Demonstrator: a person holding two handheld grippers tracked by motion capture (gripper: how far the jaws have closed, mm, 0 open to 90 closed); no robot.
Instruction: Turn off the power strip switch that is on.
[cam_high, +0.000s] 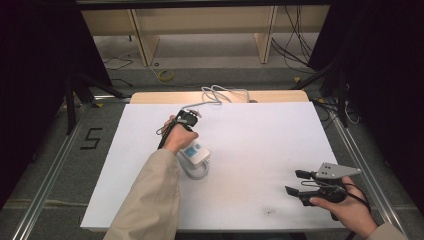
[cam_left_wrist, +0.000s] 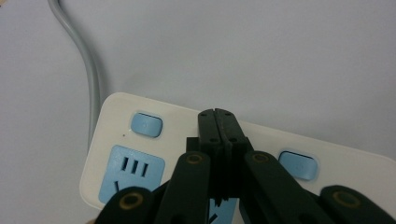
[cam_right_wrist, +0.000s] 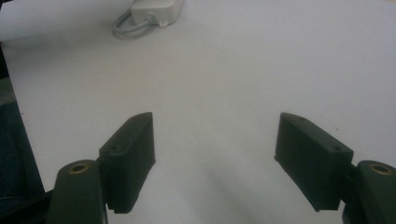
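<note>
From above, the left tool hovers over the strip near the surface's middle. Its own view shows jaws pressed together, empty, above the strip's blue buttons. Right tool, at 4 o'clock, gapes wide.

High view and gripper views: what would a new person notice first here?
First, the white power strip with blue sockets and buttons, near the middle of the white table, with the left gripper shut, its tips over the strip between two blue buttons. Then the right gripper, open and apart at the table's near right corner. A grey cable loops at the far edge.
</note>
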